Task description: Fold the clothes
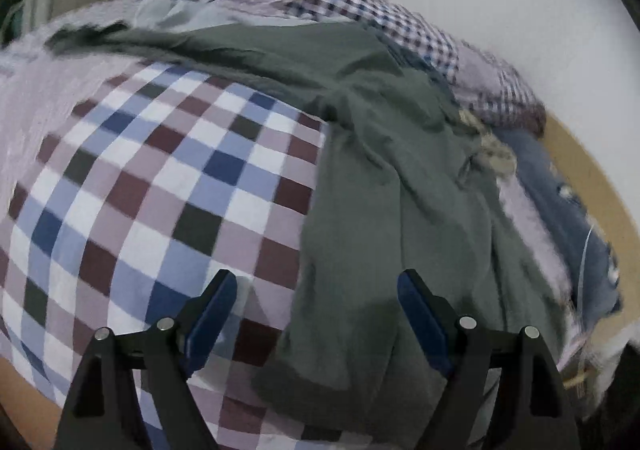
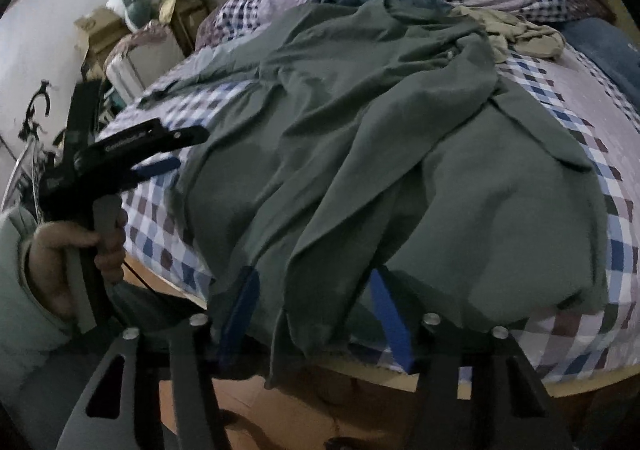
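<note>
- The green garment [image 2: 400,153] lies spread and wrinkled on the bed [image 2: 600,121], over the checked bedsheet [image 1: 160,185]; its near hem hangs over the bed's front edge.
- Your left hand-held gripper [image 1: 316,290] hovers wide above the sheet and the garment's edge, holding nothing.
- Your right hand-held gripper [image 2: 316,290] is also wide; the hanging hem lies between its blue fingers [image 2: 386,314], not pinched.
- Beige cloth [image 2: 524,29] and blue cloth [image 2: 604,45] lie behind, near the pillow.

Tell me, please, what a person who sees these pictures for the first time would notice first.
First, the big grey-green garment sprawled crumpled across the checked bedsheet. Next, the right gripper open at its near hem, fabric draped between the blue pads. At left, a hand holds the left gripper, open.
</note>
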Demonstrator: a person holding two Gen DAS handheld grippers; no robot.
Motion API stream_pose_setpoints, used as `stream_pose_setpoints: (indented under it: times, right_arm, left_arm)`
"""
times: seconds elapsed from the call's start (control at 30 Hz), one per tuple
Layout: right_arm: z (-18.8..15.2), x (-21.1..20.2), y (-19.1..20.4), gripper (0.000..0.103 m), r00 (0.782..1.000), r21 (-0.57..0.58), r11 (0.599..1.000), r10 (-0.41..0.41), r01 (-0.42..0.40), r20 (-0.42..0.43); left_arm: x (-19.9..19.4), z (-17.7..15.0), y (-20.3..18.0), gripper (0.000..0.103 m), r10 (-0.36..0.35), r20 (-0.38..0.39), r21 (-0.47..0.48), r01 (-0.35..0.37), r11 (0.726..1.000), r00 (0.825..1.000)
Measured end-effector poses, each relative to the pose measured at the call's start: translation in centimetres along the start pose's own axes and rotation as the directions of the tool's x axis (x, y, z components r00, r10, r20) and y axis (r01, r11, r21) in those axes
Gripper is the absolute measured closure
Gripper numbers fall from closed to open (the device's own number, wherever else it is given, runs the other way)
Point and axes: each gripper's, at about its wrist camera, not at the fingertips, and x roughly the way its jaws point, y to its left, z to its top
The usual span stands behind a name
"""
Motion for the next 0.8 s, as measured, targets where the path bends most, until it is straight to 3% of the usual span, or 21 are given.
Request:
stream_pose_setpoints:
  times: [0.07,0.17,0.3,0.53,0.67,0.8]
  right_arm:
    - [0.1,0.1,0.1,0.089,0.999,-0.021,0.999,-0.038,0.038,0.002]
    - [0.5,-1.3,-1.2,0.099,0.997,0.028,0.998,-0.053,0.051,0.055]
    - [0.9,-4.1,-4.7,0.101,0.985,0.157,0.985,-0.096,0.073,0.145]
    - [0.4,-7.4,-10.5,0.102,0.966,0.372,0.927,-0.132,0.041,0.223]
    - [0.1,-8.7,-11.8,0.101,0.958,0.411,0.911,-0.140,0.027,0.248]
    - [-0.2,-7.8,-10.3,0.093,0.975,0.349,0.937,-0.073,-0.005,0.210]
  left_arm:
    - [0.4,-0.1,-0.8,0.018,0.025,-0.003,0.051,-0.025,0.998,1.000]
    - [0.2,-0.3,-0.6,0.018,0.033,-0.001,0.069,-0.033,0.997,0.999]
    - [-0.1,-0.4,0.1,0.018,0.019,0.001,0.045,-0.019,0.999,1.000]
    - [0.2,-0.2,0.0,0.018,0.031,0.001,0.042,-0.031,0.999,1.000]
    - [0.3,-0.1,-0.3,0.018,0.049,0.003,0.040,-0.050,0.998,0.999]
    - [0.5,-0.1,-0.5,0.018,0.068,0.004,0.038,-0.069,0.997,0.998]
